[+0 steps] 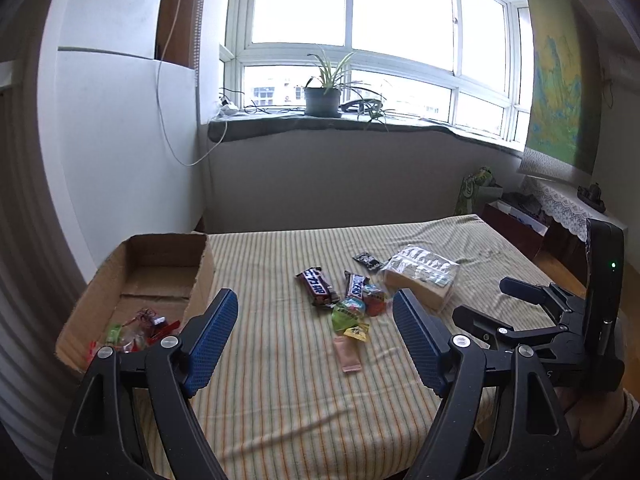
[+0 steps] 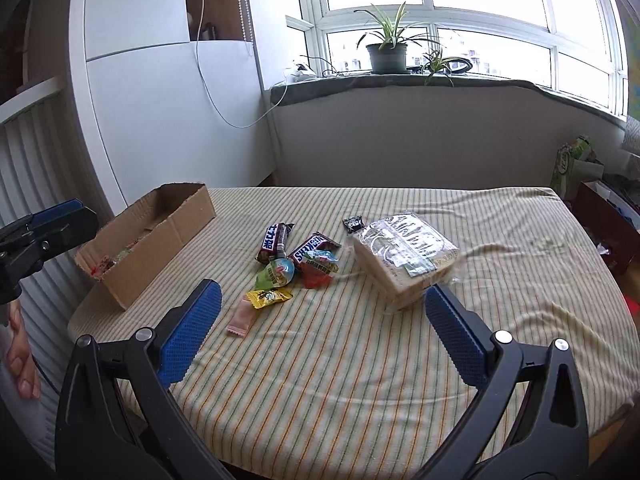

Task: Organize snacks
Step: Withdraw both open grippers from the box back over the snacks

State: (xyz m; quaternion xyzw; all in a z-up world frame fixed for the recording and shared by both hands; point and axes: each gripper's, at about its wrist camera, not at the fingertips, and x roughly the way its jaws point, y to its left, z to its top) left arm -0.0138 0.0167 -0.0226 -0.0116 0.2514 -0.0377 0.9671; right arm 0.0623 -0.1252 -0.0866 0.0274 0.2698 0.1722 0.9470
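Both grippers, left gripper and right gripper, hung at lower frame with jaws wide and empty, apparently poised to pick from the striped cloth. Loose snacks at centre frame: two Snickers bars, three bright candies, one yellow sweet, one pink sachet, one small black packet, one bread bag. One cardboard box at left held a few sweets already, presumably the collecting bin.
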